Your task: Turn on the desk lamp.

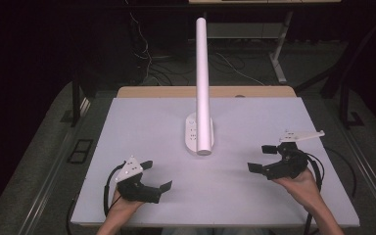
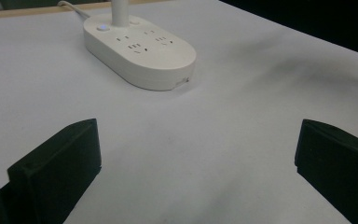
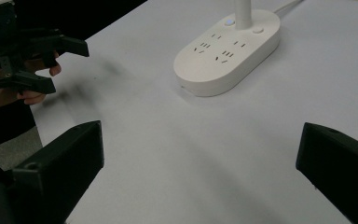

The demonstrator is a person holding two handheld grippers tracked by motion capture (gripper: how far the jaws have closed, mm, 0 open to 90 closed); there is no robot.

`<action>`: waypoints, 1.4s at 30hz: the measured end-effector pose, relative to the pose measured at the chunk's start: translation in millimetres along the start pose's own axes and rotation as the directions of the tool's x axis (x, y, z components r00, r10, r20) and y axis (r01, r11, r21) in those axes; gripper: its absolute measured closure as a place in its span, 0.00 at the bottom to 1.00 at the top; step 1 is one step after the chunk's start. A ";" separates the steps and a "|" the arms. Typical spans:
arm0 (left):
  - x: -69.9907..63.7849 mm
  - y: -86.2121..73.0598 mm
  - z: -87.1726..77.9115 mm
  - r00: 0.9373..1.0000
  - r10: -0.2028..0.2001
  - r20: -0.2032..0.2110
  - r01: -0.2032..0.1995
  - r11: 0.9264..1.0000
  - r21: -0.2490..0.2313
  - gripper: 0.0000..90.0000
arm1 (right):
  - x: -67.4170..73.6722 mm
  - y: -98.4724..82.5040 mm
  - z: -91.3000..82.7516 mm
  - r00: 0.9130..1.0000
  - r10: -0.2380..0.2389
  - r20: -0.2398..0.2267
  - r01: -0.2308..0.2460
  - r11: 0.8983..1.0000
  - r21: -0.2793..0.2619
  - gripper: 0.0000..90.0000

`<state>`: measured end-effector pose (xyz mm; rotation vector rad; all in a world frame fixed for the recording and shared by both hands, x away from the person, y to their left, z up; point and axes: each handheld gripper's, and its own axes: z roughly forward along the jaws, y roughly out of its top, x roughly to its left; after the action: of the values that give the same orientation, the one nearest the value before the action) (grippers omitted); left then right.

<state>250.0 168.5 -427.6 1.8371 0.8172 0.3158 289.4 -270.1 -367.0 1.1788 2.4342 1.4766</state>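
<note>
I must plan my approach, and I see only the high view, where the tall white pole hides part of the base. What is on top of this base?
Observer: The white base is a power strip with several sockets on its top face.
Operator: Is there any button?
Observer: Yes, a round button beside the pole, faintly blue.
Operator: Are both grippers empty?
Observer: Yes. The left gripper and the right gripper are open, with only bare table between the jaws.
</note>
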 end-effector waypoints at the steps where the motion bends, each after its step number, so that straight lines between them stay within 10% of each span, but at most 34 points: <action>1: 0.0 0.0 0.0 1.000 0.001 0.001 -0.001 1.000 0.000 0.00 | -0.3 1.4 0.9 1.000 -0.001 -0.001 0.001 1.000 0.001 0.00; 42: -1.0 0.4 -1.3 1.000 0.004 0.008 -0.004 1.000 -0.013 0.00 | -20.3 47.2 59.2 1.000 -0.003 -0.004 0.003 0.998 0.065 0.00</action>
<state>248.7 168.7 -426.5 1.8272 0.8045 0.3151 355.4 -227.8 -368.7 1.1840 2.5042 1.4101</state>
